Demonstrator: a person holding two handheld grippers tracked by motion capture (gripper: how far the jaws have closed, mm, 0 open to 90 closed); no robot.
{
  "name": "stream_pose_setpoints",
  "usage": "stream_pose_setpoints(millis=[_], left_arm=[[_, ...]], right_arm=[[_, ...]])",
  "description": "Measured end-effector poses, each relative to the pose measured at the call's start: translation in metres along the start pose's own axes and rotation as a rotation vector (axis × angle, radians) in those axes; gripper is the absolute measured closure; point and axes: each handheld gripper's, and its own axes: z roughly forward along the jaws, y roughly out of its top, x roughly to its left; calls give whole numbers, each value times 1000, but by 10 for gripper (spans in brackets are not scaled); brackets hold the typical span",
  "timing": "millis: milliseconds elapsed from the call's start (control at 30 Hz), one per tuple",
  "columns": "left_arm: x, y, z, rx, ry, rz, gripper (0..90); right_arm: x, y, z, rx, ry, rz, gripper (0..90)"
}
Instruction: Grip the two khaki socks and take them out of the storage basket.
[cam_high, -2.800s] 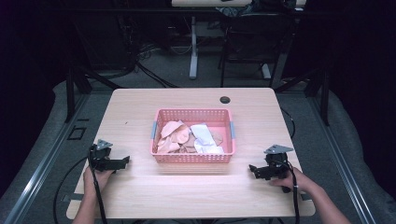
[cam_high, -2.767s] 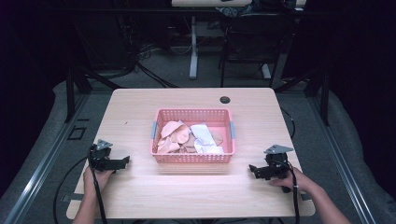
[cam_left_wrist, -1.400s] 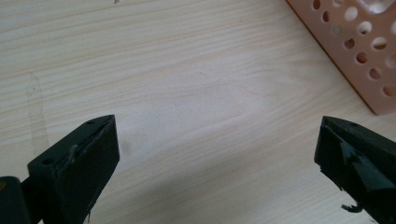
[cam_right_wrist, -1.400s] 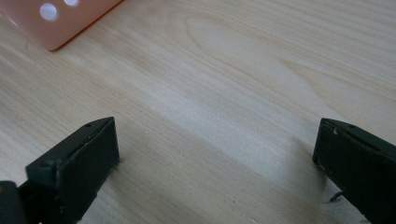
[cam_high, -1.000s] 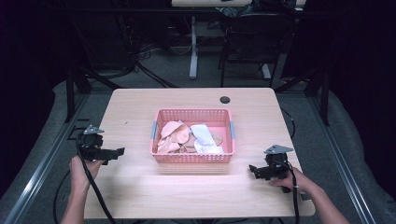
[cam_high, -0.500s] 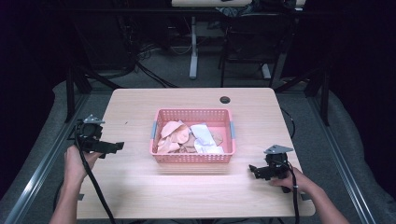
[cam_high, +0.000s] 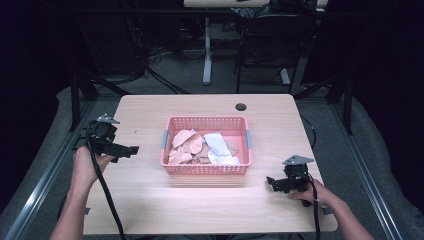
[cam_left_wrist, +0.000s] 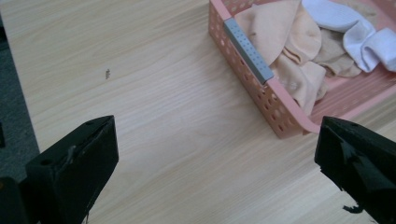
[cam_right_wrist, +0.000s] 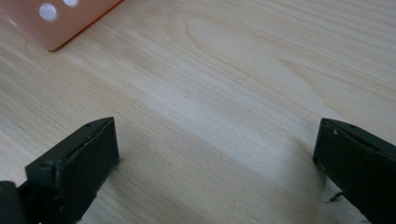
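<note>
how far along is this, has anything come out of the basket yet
Done: nothing, by the look of it. The beige socks and white socks all lie piled in the pink basket, and none lies on the table.
In hand: nothing. The left gripper is open beside the basket's left end; the right gripper is open near its front right corner.
Left: seemingly everything, whatever is meant for the socks.

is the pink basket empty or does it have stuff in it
Not empty. The pink basket holds a loose pile of cloth: peach pieces at its left, white pieces toward its right.
</note>
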Motion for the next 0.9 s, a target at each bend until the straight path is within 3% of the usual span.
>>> stream_pose_setpoints(millis=[533,900], left_arm=[[-41,45,23,78,-33,120,0],[-64,59,45,132,-66,179,2]], right_arm=[[0,0,0,0,0,1,0],[0,0,0,2,-2,2,0]])
